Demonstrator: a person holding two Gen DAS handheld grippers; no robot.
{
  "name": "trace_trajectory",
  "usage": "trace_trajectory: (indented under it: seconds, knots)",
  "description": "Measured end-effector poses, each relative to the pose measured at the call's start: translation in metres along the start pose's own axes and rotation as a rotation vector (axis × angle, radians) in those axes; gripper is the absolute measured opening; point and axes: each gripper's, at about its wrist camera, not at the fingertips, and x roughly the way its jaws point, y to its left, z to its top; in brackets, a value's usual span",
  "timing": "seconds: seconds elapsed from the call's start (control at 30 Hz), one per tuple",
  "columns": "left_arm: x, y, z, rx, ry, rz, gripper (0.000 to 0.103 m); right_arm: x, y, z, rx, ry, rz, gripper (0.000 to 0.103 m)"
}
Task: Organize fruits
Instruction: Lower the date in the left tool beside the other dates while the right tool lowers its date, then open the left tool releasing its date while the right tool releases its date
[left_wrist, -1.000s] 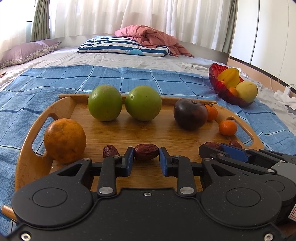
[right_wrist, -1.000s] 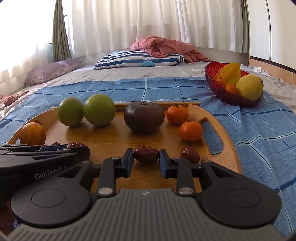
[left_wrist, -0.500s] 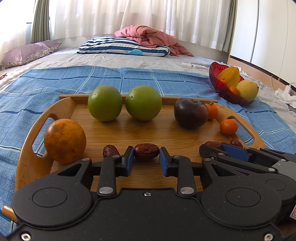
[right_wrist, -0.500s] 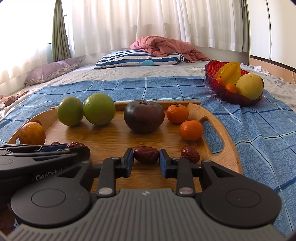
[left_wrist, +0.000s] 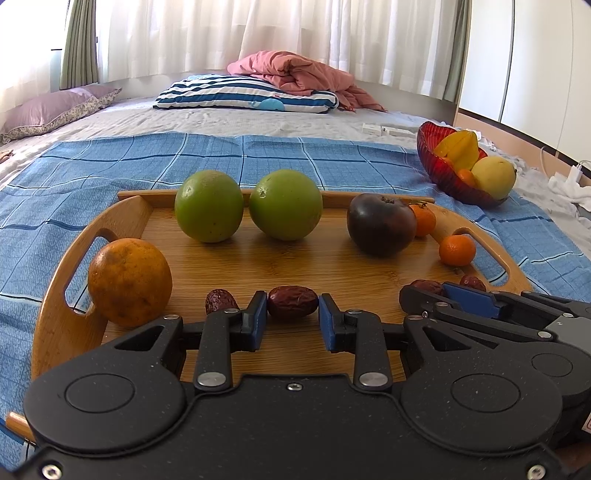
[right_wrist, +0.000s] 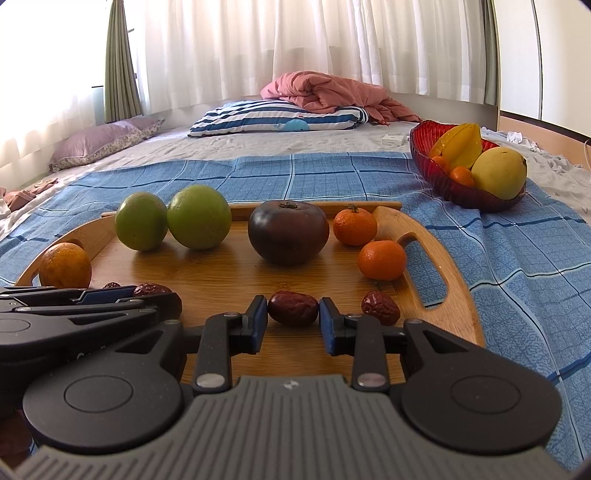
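- Wooden tray (left_wrist: 236, 266) with cut-out handles lies on a blue checked cloth (left_wrist: 258, 155) spread over a bed.
- Left gripper (left_wrist: 292, 317): low over the near edge of the tray, clenched on date A (left_wrist: 293, 307). Both blue pads press the ends of this wrinkled red date, which lies crosswise between them on the tray.
- Right gripper (right_wrist: 293, 319): low over the near edge too, just beside the left one, on its right. Its jaws have just been opening. Date B (right_wrist: 293, 308) lies between the pads on the wood. The pads flank it closely with a sliver of gap, so I read the claw as released.
- Loose date (left_wrist: 221, 301) lies just left of the left gripper's left finger.
- Another loose date (right_wrist: 380, 307) lies just right of the right gripper's right finger.
- Large orange (left_wrist: 129, 282) sits at the tray's left end, by the handle slot.
- Two green citrus fruits (left_wrist: 208, 205) (left_wrist: 284, 205) sit side by side along the tray's far rim, nearly touching.
- Dark purple round fruit (left_wrist: 381, 225), calyx up, sits to the right of the green pair.
- Two mandarins (right_wrist: 354, 226) (right_wrist: 381, 259) sit near the right handle. One has a stem stub and is just beside the dark fruit; the other is nearer the camera.
- Red glass bowl (right_wrist: 424, 147) stands on the cloth, well apart from the tray at far right. It holds a starfruit (right_wrist: 460, 144), a yellow fruit (right_wrist: 498, 171) and small orange fruit.
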Motion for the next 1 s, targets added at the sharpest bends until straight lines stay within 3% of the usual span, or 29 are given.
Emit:
trace_trajectory:
  seconds: [0.53, 0.9, 1.0]
  knots:
    - [-0.003, 0.007, 0.000, -0.018, 0.004, 0.002, 0.031, -0.002, 0.002, 0.000, -0.008, -0.003, 0.000, 0.039]
    - [-0.009, 0.007, -0.001, -0.014, 0.004, 0.010, 0.039, -0.010, 0.003, -0.001, -0.014, -0.010, -0.004, 0.055]
    - [-0.011, 0.006, -0.001, -0.010, 0.001, 0.017, 0.041, -0.013, 0.004, -0.001, -0.017, -0.014, -0.006, 0.055]
